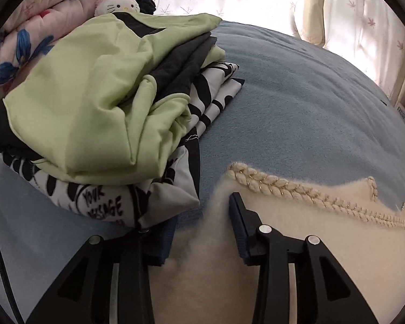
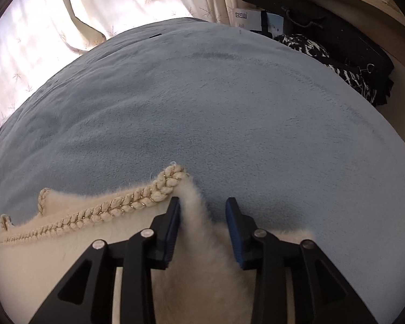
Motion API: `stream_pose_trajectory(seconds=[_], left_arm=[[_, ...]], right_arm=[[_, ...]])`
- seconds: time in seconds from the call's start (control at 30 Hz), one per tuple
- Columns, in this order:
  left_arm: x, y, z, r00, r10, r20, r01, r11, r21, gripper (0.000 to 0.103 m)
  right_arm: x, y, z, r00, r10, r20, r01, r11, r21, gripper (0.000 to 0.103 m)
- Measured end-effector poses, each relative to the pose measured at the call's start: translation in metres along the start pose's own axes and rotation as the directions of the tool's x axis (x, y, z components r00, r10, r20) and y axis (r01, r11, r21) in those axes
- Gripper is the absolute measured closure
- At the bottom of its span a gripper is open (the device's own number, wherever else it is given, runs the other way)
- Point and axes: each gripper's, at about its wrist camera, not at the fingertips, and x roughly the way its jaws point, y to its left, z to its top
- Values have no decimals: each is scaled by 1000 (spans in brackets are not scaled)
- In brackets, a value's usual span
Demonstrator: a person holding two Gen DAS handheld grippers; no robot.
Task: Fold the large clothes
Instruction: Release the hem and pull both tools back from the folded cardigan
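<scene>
A fluffy cream garment (image 1: 324, 232) with braided gold-flecked trim (image 1: 283, 186) lies on the blue blanket (image 1: 297, 102). My left gripper (image 1: 202, 216) is open, its jaws straddling the garment's left corner. In the right wrist view the same garment (image 2: 67, 245) lies at lower left, its trim (image 2: 137, 202) running to the right corner. My right gripper (image 2: 203, 213) is open, its jaws on either side of a raised fluffy ridge of that corner.
A pile of folded clothes, light green (image 1: 100, 102) over black-and-white print (image 1: 105, 202), sits left of the left gripper. A floral quilt (image 1: 27, 43) and Hello Kitty plush (image 1: 118, 5) lie behind. Curtains (image 2: 81, 8) at the back; dark bags (image 2: 337, 43) at right.
</scene>
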Motion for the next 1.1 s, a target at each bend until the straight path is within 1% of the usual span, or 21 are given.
stream_pose_trajectory(seconds=[0.07,0.13,0.2,0.23,0.33,0.4,0.5,0.57,0.6,0.67,0.7,0.73,0.8,0.87,0.9,0.93,0.97,1.0,1.03,1.07,1.1], left_arm=[[-15,-4,0,1000,19,-2,-19,999,33,66],[-39,-8,-4,1000,14,16,-15,999,52,66],[-68,-16,-10,998,-2,62,-3,997,80,66],[-87,-21,-16,996,-27,86,18,995,97,66],[-133,-37,-37,986,-124,112,110,986,123,63],[-165,-47,-59,973,-203,112,189,974,123,57],[-190,-64,-93,955,-282,95,271,955,118,54],[-197,-71,-121,951,-299,77,288,950,124,54],[-195,-75,-134,953,-296,61,286,949,130,54],[-186,-76,-154,964,-262,32,256,957,133,54],[-181,-74,-161,971,-239,24,234,963,134,54],[-171,-68,-170,979,-201,15,197,971,131,54],[-158,-53,-180,991,-137,-5,137,982,126,54],[-154,-26,-184,988,-154,11,152,983,99,53],[-154,-14,-183,990,-140,21,138,986,89,53],[-154,-4,-182,993,-112,22,110,991,81,53],[-154,5,-181,994,-106,19,104,992,72,54],[-155,12,-180,993,-118,16,117,991,61,55],[-157,22,-180,989,-145,13,145,989,42,56],[-159,25,-181,989,-150,13,150,988,34,56],[-160,28,-182,989,-148,14,147,989,31,56]], right_arm=[[-21,-1,0,1000,3,19,-2,1000,-8,67],[-53,2,-4,997,30,71,-27,999,-38,67],[-81,9,-13,993,55,101,-47,996,-75,67],[-93,13,-20,992,66,105,-57,994,-90,67],[-119,30,-48,989,127,72,-118,987,-108,67],[-130,46,-74,980,196,28,-191,974,-119,66],[-140,75,-116,964,264,-19,-264,951,-159,66],[-144,89,-139,959,283,-31,-283,939,-195,66],[-145,94,-151,960,279,-33,-279,935,-217,66],[-141,95,-168,962,268,-57,-274,934,-231,66],[-136,88,-175,963,260,-74,-270,937,-222,66],[-131,82,-178,965,251,-77,-262,941,-214,66],[-131,59,-181,969,241,-55,-247,948,-199,66],[-132,35,-181,985,168,-28,-170,966,-194,66],[-131,20,-181,991,133,-17,-134,974,-183,66],[-131,5,-180,994,113,-10,-113,980,-166,66],[-130,-11,-179,994,106,-4,-105,984,-142,67],[-130,-27,-178,993,115,-6,-115,987,-110,69],[-130,-38,-178,990,138,-10,-138,987,-79,69],[-131,-49,-177,986,165,-9,-165,985,-41,69],[-133,-57,-177,984,176,-5,-176,984,-9,69]])
